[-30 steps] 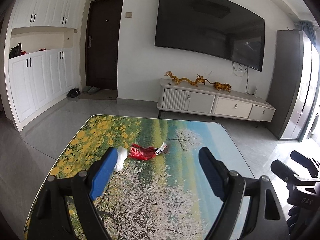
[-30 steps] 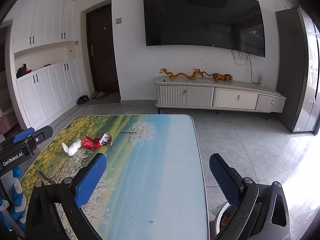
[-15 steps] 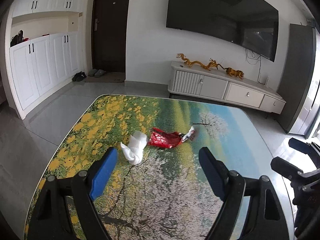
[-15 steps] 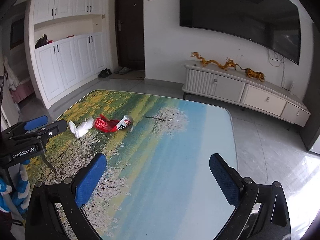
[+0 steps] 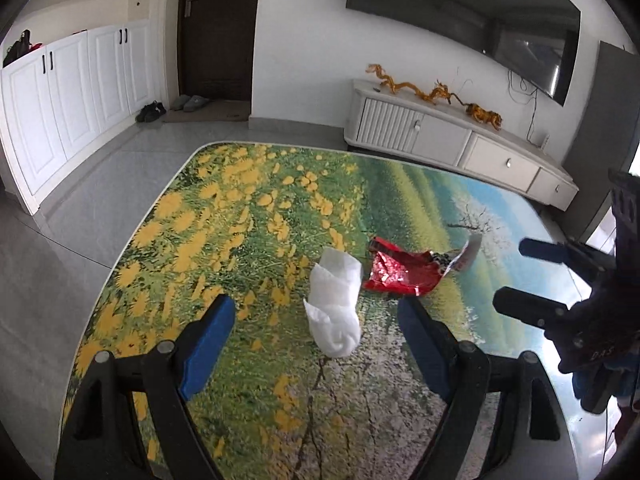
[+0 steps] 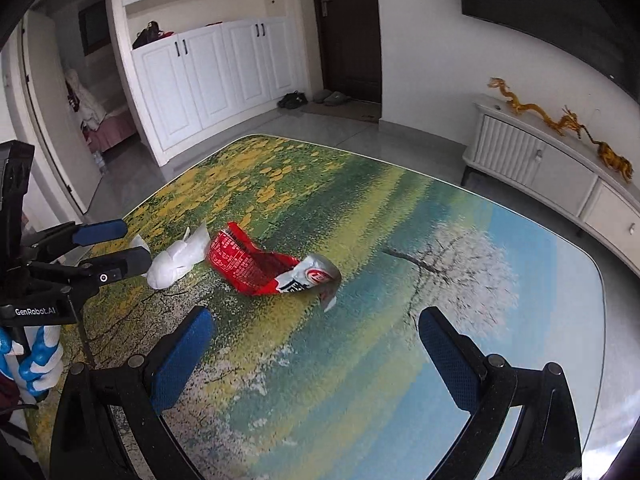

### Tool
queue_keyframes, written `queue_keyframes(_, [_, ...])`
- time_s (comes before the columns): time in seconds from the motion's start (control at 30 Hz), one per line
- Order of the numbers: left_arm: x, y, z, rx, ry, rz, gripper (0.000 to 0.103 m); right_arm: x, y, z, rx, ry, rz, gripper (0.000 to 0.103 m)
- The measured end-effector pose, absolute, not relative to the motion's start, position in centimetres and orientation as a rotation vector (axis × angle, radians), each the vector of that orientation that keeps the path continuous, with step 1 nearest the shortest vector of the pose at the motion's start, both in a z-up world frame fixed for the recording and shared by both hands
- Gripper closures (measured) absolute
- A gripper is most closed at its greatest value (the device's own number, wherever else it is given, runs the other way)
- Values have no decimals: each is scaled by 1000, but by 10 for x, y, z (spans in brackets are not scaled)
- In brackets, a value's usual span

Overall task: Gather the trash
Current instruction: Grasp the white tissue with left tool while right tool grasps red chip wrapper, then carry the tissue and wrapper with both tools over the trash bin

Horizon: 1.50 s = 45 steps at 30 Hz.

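Tilted down and closer over the desk (image 5: 224,208) than a second ago. Left gripper (image 5: 316,322) straddling the white tissue (image 5: 334,304), fingers wide apart, empty. Right gripper (image 6: 316,340) just short of the red wrapper (image 6: 256,264), likewise spread, holding nothing.

Open tabletop (image 5: 240,208) surrounds the crumpled white tissue (image 5: 335,306) and red wrapper (image 5: 400,272) at center frame; the two lie just beside each other, the right gripper (image 5: 532,276) crowding the right edge.
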<state>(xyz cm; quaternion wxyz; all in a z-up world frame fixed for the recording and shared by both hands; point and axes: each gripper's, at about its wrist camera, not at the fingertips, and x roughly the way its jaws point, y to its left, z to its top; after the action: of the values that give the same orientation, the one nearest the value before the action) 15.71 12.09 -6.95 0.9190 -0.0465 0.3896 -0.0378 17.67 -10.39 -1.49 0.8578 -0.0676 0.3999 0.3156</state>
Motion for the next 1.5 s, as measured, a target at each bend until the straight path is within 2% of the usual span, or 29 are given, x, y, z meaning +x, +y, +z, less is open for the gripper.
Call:
queue_keyframes(0.17, [173,118,-86,-59,852,-88,20,197,-79,-21,-262,835,779,1])
queue_keyframes(0.33, [181,118,-93,-70,867,-96,21,207,-51,-32,-352,848,878,16])
queue_keyframes(0.4, [183,118,-93,-58,862,-81,22,204,-42,-36,-397,846,893,28])
queue_keyframes(0.43, [186,118,-94,-50,865,-77,27,204,-39,-39,-409,848,898,32])
queue_keyframes(0.5, [188,117,-96,-47,881,-80,34,201,-36,-44,-436,850,897,47])
queue_keyframes(0.57, [189,117,-97,-49,890,-85,40,198,-39,-42,-418,854,900,57])
queue_keyframes(0.7, [188,117,-98,-54,884,-96,57,183,-50,-41,-431,850,854,64])
queue_keyframes(0.77, [185,116,-98,-53,879,-108,71,175,-58,-40,-405,854,830,67])
queue_keyframes(0.9, [174,108,-96,-57,875,-133,77,155,-80,-33,-301,866,782,78])
queue_keyframes(1.1, [141,92,-83,-56,848,-167,79,120,-96,-33,-240,893,726,85])
queue_keyframes(1.5, [70,69,-39,-20,762,-210,79,36,-133,-3,-45,817,604,87])
